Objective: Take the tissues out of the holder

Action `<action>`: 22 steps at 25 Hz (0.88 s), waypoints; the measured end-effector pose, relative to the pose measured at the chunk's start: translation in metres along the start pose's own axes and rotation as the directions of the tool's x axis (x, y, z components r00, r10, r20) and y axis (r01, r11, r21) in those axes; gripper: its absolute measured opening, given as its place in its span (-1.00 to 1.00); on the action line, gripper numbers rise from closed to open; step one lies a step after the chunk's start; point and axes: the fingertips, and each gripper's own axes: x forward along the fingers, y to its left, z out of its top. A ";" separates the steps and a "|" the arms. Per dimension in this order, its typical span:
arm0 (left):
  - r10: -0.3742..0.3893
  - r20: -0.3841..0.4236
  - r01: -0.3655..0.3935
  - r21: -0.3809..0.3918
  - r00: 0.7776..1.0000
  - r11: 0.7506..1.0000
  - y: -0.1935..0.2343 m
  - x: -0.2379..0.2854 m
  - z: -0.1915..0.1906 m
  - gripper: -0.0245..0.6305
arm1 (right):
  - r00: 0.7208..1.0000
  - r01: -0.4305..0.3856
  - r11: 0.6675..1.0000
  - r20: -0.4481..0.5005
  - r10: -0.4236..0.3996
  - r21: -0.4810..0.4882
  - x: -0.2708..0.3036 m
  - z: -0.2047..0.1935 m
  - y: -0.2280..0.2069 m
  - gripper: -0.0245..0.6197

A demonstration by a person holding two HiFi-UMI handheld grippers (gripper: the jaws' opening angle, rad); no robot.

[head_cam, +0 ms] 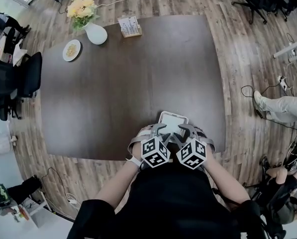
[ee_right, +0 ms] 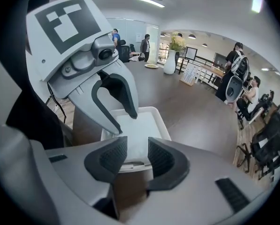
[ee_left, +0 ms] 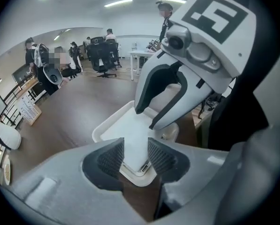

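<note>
Head view: left gripper (head_cam: 160,130) and right gripper (head_cam: 186,130) cover the near half of the white tissue holder (head_cam: 174,118) at the dark table's (head_cam: 113,93) near edge; tissues not separable from holder; gripper views show its flat white top and raised rim; both grippers' jaws wide apart, gripping nothing, over the holder's near end.

I hold my left gripper (head_cam: 161,130) and right gripper (head_cam: 186,130) side by side over the white holder (head_cam: 173,118), which sits at the near edge of the dark table (head_cam: 128,83). Toward the table's far edge stand a flower vase (head_cam: 95,34), a plate (head_cam: 71,50) and a card stand (head_cam: 130,27).
</note>
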 end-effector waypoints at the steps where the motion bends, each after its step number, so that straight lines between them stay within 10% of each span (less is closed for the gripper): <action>1: 0.000 -0.008 0.000 0.005 1.000 1.000 0.000 0.003 -0.002 -0.49 | 1.000 -0.006 1.000 -0.010 0.006 -0.001 0.003 -0.003 0.001 -0.50; 13: -0.009 -0.019 0.010 0.003 1.000 1.000 0.001 0.011 -0.002 -0.50 | 0.997 -0.049 0.998 -0.064 0.047 -0.025 0.012 -0.012 0.004 -0.59; 22: -0.008 0.021 0.007 0.017 1.000 1.000 -0.007 0.006 0.000 -0.89 | 0.998 -0.033 0.998 -0.055 0.031 -0.047 0.008 -0.014 0.010 -0.89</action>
